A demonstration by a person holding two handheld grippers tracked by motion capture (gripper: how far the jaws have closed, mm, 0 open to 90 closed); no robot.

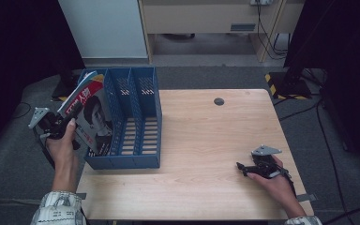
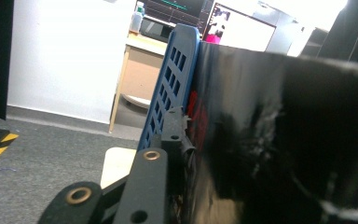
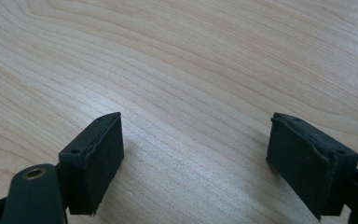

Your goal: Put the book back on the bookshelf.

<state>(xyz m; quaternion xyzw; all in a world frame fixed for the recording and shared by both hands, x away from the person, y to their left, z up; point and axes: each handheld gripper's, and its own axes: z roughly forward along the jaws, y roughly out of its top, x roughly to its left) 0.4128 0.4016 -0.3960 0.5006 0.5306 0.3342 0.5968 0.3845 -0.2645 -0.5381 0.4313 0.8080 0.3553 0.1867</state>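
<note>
The magazine [image 1: 91,117] leans in the leftmost slot of the blue rack [image 1: 136,159] at the left of the high view, long axis tilted up toward the upper left. The left gripper [image 1: 75,112] sits at its outer left edge, jaws around that edge; whether the pads press on it I cannot tell. That hand reaches in from below, wrist upright. The right gripper [image 1: 243,168] rests released on the desk [image 1: 206,140], lower right, well apart.
</note>
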